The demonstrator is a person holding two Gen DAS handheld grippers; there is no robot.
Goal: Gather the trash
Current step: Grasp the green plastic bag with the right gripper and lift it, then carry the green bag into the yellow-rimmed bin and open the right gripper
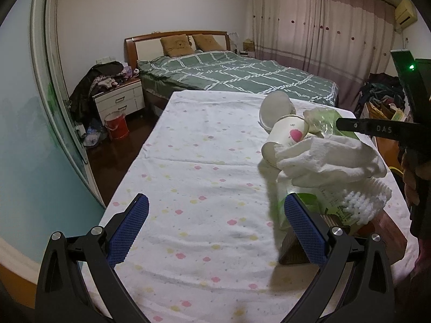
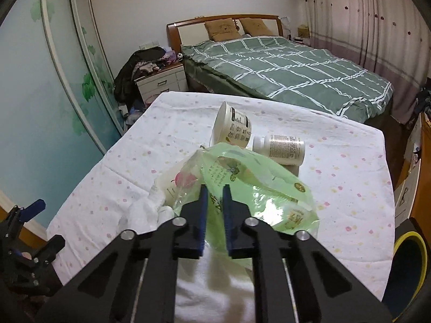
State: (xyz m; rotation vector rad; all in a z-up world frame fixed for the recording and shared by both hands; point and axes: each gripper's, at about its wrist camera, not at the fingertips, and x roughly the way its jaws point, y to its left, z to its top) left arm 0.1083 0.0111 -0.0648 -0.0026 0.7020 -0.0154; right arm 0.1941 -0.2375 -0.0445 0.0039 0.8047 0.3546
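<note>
A crumpled green plastic bag [image 2: 258, 185] lies on the table's floral cloth [image 2: 107, 177]. My right gripper [image 2: 214, 196] is shut on a fold of its film. A paper cup with a pink mark [image 1: 288, 136] lies partly inside the bag. Behind it lie a white tub [image 2: 233, 129] and a white bottle [image 2: 282, 145], both tipped over. A white cloth [image 1: 331, 160] rests against the cup. My left gripper [image 1: 215, 215] hovers open over bare cloth left of the pile, holding nothing. In the left wrist view the right gripper [image 1: 340, 123] reaches in from the right onto the bag.
A white brush [image 1: 358, 204] and a wooden block [image 1: 296, 247] sit at the pile's near side. A dark bin with a yellow rim [image 2: 409, 266] stands beside the table at lower right. A bed [image 2: 282, 72], a nightstand [image 2: 161, 80] and a red bucket [image 1: 116, 126] lie beyond.
</note>
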